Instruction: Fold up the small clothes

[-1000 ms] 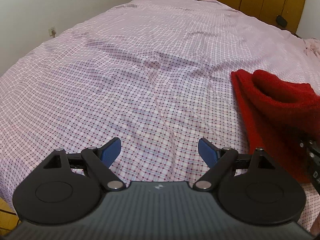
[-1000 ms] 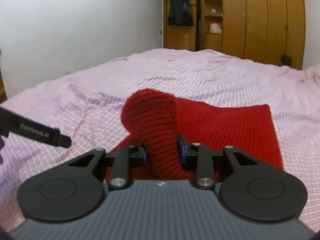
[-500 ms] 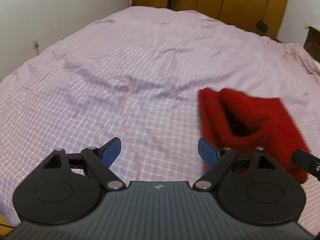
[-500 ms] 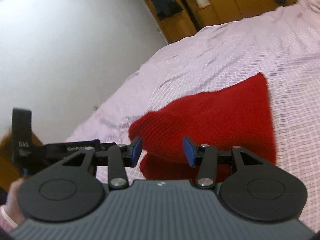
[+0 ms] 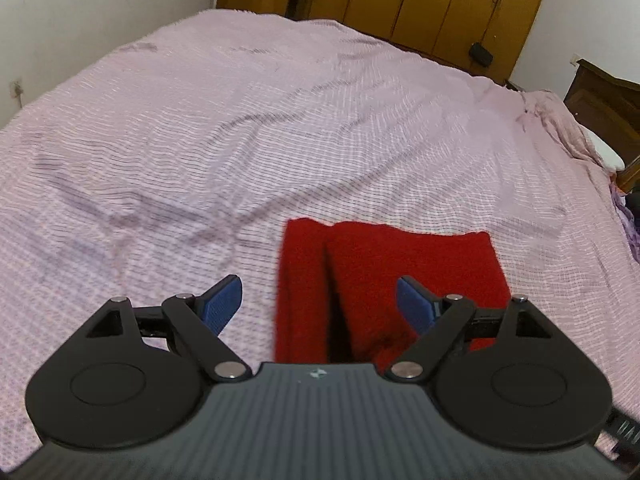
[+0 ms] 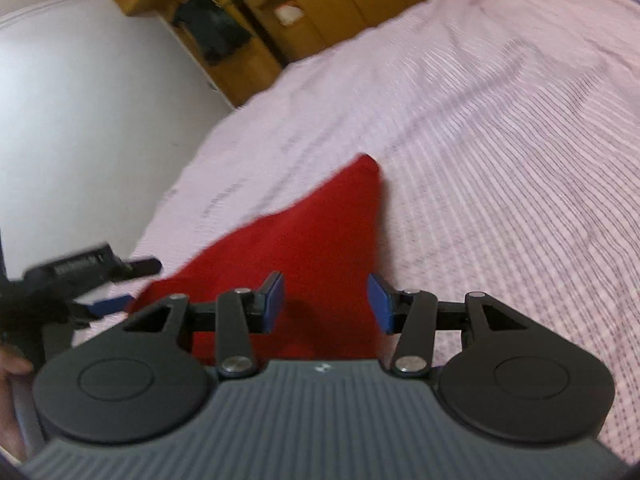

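Red knit cloth (image 5: 400, 280) lies flat between both spread, empty grippers (image 5: 320, 308) (image 6: 326, 300).

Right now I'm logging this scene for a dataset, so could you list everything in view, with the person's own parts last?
Red knitted garment: one, red, folded flat on the bed, just ahead of both grippers.
Pink checked bedsheet: one, pale pink, wrinkled, covering the bed.
Wooden wardrobe: one, brown, behind the bed.
Dark hanging garment: one, black, in the open wardrobe section.
Wall socket: one, white, on the left wall.
Left gripper: one, black with blue fingers, open above the garment.
Right gripper: one, black with blue fingers, open, holding nothing.
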`<state>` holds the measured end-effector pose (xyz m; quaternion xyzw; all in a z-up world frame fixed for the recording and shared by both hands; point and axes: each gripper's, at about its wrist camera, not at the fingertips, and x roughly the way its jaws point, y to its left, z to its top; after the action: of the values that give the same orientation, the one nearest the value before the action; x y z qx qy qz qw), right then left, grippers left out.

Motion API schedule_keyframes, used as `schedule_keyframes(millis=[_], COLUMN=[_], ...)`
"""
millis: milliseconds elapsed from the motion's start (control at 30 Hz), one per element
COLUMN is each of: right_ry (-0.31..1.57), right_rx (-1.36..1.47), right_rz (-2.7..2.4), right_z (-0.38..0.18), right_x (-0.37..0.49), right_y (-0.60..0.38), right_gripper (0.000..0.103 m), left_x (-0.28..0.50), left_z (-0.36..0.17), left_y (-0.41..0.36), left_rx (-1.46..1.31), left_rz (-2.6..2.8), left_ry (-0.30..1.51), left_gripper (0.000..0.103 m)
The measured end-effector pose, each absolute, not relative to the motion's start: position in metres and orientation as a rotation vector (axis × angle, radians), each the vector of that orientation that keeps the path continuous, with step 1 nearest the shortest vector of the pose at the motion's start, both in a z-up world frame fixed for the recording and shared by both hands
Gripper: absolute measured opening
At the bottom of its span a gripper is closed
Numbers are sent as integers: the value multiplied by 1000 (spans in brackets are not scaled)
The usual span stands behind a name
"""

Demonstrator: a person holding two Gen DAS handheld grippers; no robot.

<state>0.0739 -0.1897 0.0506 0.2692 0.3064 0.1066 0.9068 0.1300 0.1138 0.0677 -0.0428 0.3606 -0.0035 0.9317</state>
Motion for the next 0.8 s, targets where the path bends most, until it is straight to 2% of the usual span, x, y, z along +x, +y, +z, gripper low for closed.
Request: schedule_keyframes(millis=[300,400,533,633,800], right_ry=[638,641,638,649,667], right_rx=[586,611,641,649,649], right_rz=[201,194,161,88,67], right_z=[36,33,28,22,15], right_x=[76,78,85,96,105], right_y=[-200,-203,-206,-207,-204], right_gripper=[50,59,61,61,61], left_x=[162,165,160,154,139], left_z=[34,21,16,17,20], left_y=[90,91,93,93,85], left_rx=[-88,-102,-132,-127,-51], left_rz=[-14,-13,-52,-76,-38], left_ry=[820,837,815,783,711], left_gripper=[87,87,86,77,77])
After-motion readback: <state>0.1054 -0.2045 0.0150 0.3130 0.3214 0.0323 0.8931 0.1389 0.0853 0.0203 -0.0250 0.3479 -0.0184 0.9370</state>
